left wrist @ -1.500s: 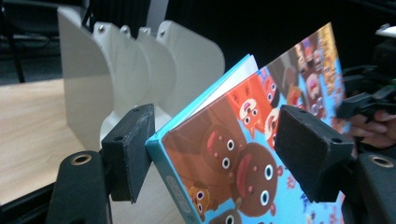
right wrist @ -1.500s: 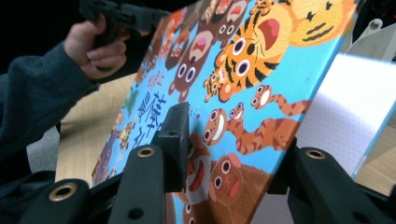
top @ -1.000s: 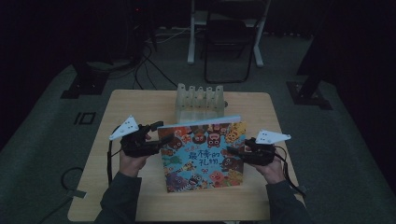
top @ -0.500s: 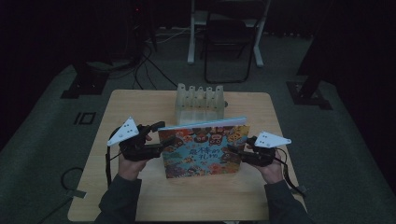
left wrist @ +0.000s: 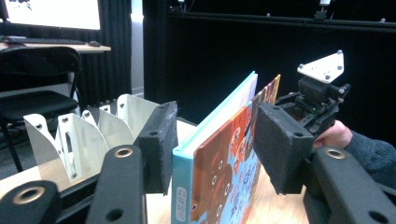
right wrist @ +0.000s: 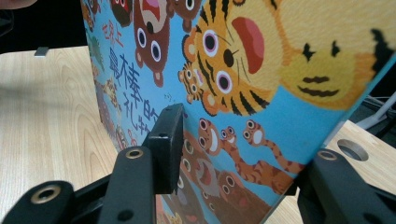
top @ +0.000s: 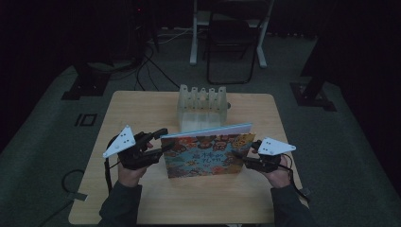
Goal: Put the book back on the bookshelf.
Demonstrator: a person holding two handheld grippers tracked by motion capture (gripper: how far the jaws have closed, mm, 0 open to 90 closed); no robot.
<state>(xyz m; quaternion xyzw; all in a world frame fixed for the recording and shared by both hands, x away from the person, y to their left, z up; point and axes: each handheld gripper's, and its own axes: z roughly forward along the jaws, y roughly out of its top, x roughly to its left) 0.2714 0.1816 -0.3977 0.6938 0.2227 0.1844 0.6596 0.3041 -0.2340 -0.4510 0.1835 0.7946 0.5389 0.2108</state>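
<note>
Upright, picture book (top: 205,156) on table (top: 142,111) — left gripper (top: 158,144) closing around spine, right gripper (top: 246,161) clamping opposite edge.

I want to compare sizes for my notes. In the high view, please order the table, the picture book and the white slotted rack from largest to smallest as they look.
1. Table, clearly the largest.
2. Picture book, standing on edge, wider than the rack.
3. White slotted rack, smallest; it sits farther from the camera, which may shrink it a little, but the order looks safe.
</note>
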